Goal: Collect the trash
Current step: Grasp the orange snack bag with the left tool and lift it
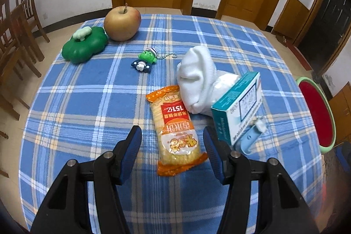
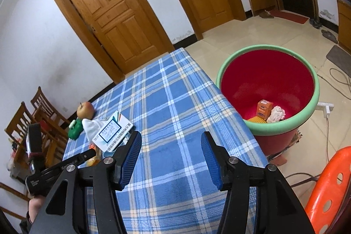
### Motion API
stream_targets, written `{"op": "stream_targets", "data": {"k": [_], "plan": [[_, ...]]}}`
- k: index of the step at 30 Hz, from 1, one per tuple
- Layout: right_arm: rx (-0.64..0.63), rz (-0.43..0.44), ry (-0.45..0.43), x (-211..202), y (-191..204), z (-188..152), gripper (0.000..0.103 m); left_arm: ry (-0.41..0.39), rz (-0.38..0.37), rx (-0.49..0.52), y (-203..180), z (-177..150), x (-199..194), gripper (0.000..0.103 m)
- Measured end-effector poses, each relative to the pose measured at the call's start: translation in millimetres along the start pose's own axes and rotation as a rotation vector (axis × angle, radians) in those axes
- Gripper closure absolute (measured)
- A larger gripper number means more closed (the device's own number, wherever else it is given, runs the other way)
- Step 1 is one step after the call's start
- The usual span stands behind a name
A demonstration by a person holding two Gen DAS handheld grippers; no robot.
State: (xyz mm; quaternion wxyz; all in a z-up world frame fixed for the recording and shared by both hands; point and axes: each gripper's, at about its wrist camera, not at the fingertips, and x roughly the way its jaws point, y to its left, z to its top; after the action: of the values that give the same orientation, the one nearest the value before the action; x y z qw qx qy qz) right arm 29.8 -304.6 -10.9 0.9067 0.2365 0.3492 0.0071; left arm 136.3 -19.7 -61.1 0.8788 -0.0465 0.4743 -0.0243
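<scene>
The left gripper (image 1: 172,135) was held open astride the orange plastic cracker packet (image 1: 176,131) on the blue plaid tablecloth (image 1: 87,102), the right gripper (image 2: 171,142) empty, the red green-rimmed bin (image 2: 307,120) at two o'clock.

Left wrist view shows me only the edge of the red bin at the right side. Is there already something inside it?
Observer: Yes. The right wrist view looks into the red bin: a small orange box and a crumpled paper wad lie at the bottom.
Operator: And the right gripper, does it carry something now?
Observer: No. The right gripper has its jaws open, and only the checked tablecloth shows between them.
</scene>
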Motion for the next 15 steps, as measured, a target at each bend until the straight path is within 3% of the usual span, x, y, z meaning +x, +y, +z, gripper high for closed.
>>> {"op": "stream_targets", "data": {"k": [8, 9, 11, 15], "plan": [[0.009, 0.0, 0.027, 10, -2, -2, 0.045, 0.003, -0.002, -0.018, 5, 1, 17, 0.045], [0.008, 0.001, 0.031, 11, -2, -2, 0.045, -0.003, -0.002, -0.012, 5, 1, 16, 0.046], [0.004, 0.002, 0.037, 13, -1, -2, 0.045, -0.009, -0.027, -0.018, 6, 1, 15, 0.06], [-0.007, 0.025, 0.061, 21, 4, -2, 0.04, -0.018, -0.033, -0.031, 13, -1, 10, 0.061]]}}
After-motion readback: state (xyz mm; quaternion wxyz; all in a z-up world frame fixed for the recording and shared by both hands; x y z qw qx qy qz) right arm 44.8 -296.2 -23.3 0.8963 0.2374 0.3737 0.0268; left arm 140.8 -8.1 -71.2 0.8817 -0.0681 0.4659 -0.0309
